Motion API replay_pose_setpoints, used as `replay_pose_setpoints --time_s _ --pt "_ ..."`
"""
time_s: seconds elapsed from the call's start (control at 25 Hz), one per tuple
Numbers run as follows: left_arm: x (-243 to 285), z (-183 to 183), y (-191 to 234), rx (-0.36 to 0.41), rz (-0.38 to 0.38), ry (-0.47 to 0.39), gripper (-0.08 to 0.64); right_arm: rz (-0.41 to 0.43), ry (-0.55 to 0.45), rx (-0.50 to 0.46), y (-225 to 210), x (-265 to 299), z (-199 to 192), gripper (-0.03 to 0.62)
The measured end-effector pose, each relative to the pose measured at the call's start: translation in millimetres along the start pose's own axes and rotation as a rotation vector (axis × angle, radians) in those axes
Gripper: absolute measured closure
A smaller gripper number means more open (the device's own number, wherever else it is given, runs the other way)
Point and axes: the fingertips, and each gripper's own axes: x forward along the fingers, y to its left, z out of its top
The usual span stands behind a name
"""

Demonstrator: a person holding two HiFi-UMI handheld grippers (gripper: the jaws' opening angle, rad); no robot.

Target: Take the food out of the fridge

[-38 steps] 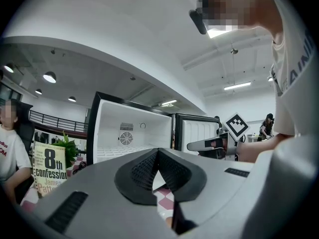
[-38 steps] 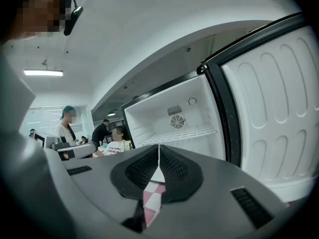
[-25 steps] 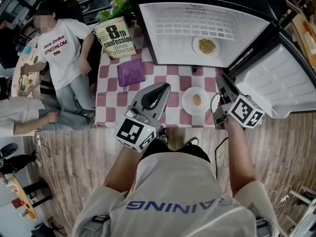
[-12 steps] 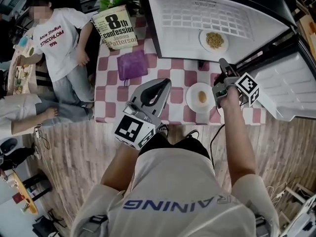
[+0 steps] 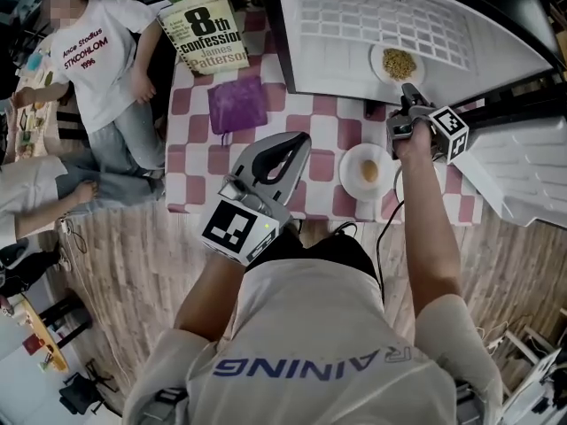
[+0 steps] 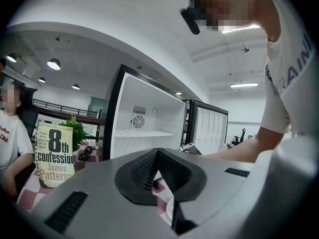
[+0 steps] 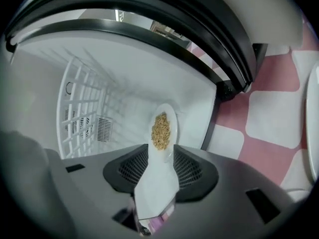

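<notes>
Yellowish grain food (image 5: 399, 62) lies on a round white plate (image 5: 382, 67) on the floor of the open white fridge (image 5: 337, 25) — not yet taken out. The right gripper (image 5: 408, 94) points at it from the fridge's threshold; its jaws stand apart, having just been opening, with nothing pressed between them. The left gripper (image 5: 299, 142) hovers over the pink-checked table (image 5: 323, 118), jaws together — empty.

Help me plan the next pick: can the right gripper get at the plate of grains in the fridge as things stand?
Probably yes. The fridge door stands open, and the right gripper points at the plate of grains with nothing between. Its jaws have just been opening and hold nothing.
</notes>
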Motion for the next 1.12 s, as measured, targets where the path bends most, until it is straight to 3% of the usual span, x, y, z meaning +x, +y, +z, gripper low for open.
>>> replay_pose_setpoints --time_s 0.2,0.6,0.84,1.12 --pt "3 -7 5 -0.012 0.007 0.017 0.554 -0.032 -0.012 0.038 -12 17 4 0.442" --pt "7 -12 7 -0.016 0.021 0.036 0.554 -0.019 -0.029 0.113 -16 24 10 0.443" --pt "7 -14 11 -0.014 0.026 0.041 0.554 -0.058 -0.045 0.107 -23 23 7 0.550" --pt "6 -14 7 -0.010 0.018 0.045 0.554 -0.028 -0.037 0.103 -22 8 -1 0.557"
